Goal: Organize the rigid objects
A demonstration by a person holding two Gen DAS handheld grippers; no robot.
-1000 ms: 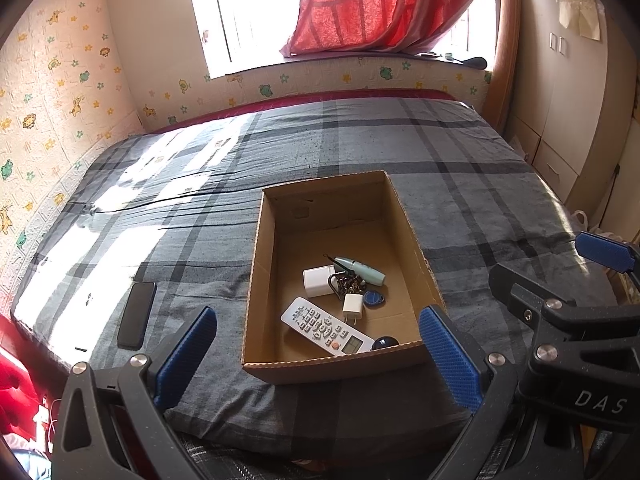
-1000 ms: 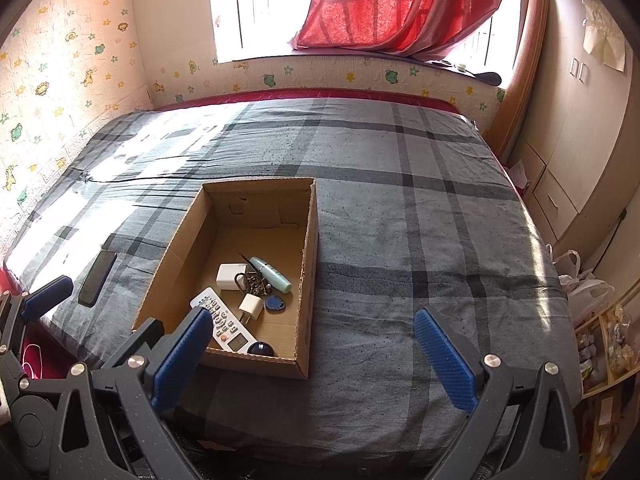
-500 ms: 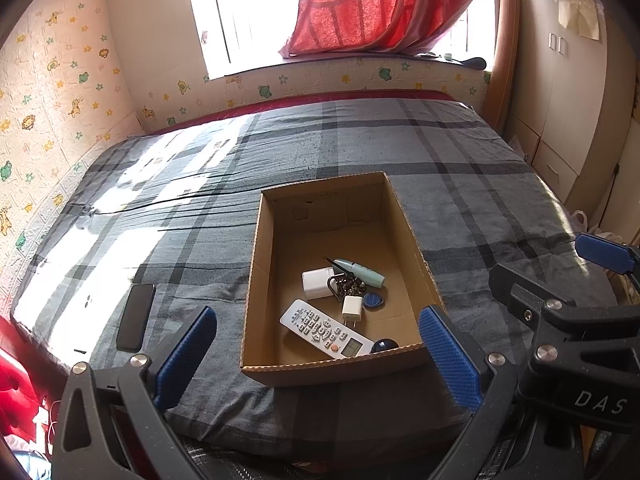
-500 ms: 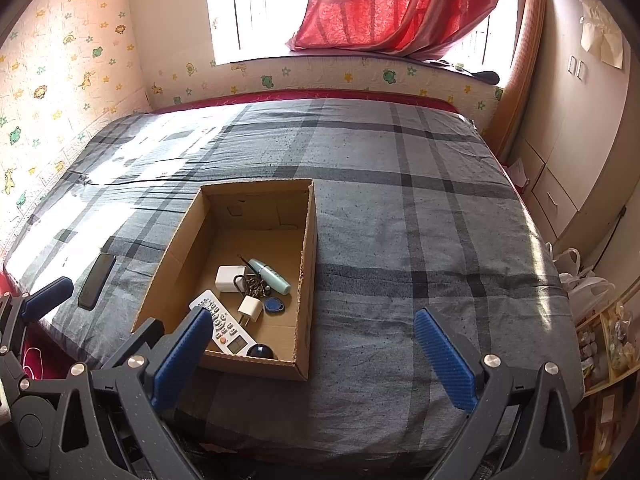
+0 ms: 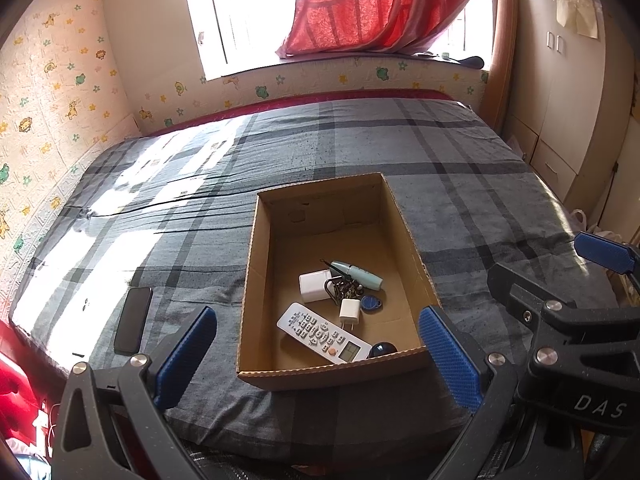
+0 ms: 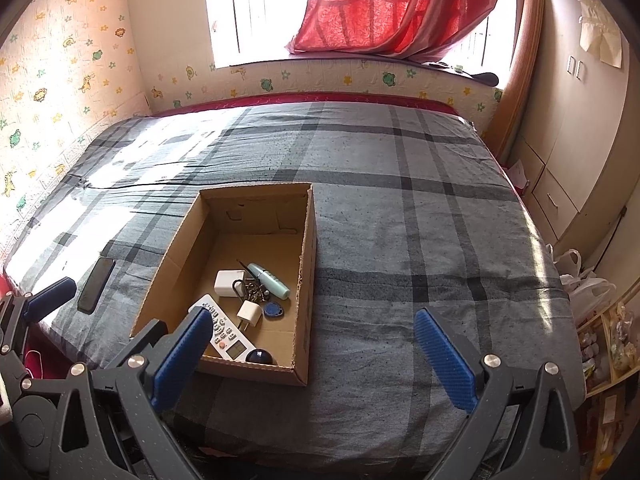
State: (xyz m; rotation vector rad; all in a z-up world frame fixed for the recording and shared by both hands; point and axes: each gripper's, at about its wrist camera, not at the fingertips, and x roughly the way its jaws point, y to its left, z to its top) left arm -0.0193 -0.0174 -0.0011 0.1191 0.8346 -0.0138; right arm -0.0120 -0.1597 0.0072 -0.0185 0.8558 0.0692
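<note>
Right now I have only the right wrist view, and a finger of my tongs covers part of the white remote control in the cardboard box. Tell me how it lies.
Observer: The white remote control lies flat and diagonal, wholly inside the open cardboard box, with its screen end nearest the front wall.
Operator: Report the left tongs.
Observer: The left tongs are open and empty, fingers spread wide in front of the box.
</note>
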